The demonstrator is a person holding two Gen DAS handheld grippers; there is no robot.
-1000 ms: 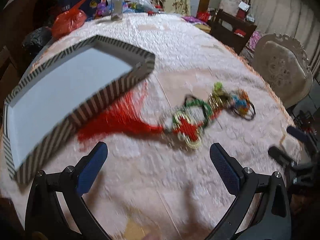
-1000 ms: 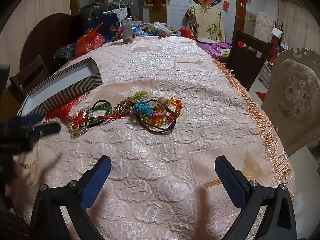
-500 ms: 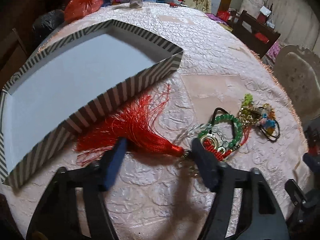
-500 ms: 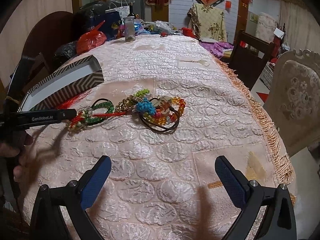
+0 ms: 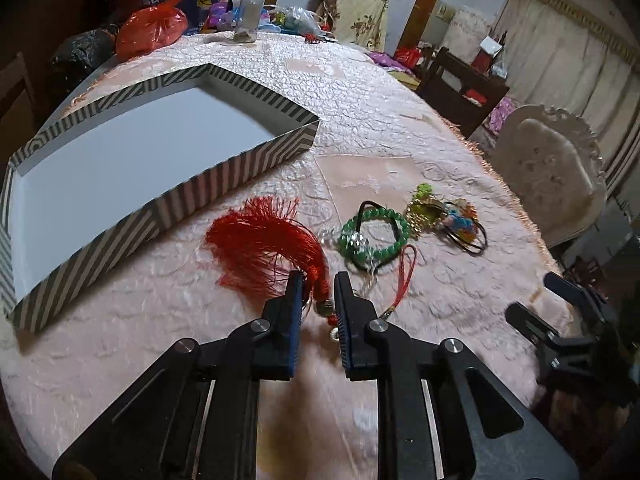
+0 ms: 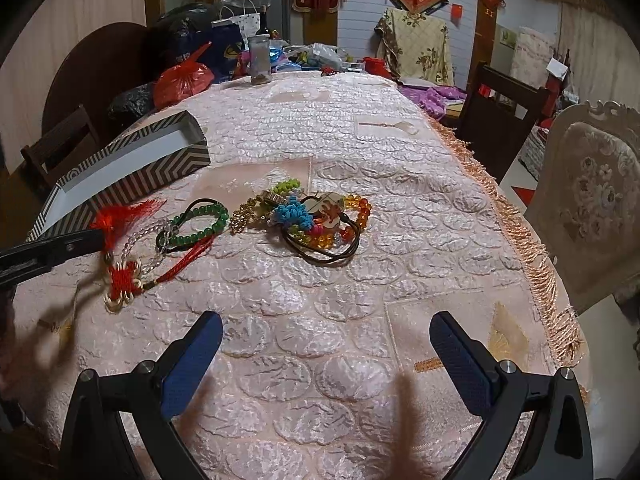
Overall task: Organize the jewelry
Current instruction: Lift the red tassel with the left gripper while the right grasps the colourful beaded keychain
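Upper left of left-wrist frame: striped box, empty, on counter. Centre: left tool, jaws just been closing, pinches red tassel ornament at its neck. Lift slowly so cord clears green bracelet, carry left into box. Right tool wide open, holds nothing.

red plastic bag, glass jar, cream chair

Pink tablecloth; dark chair; curtained wall
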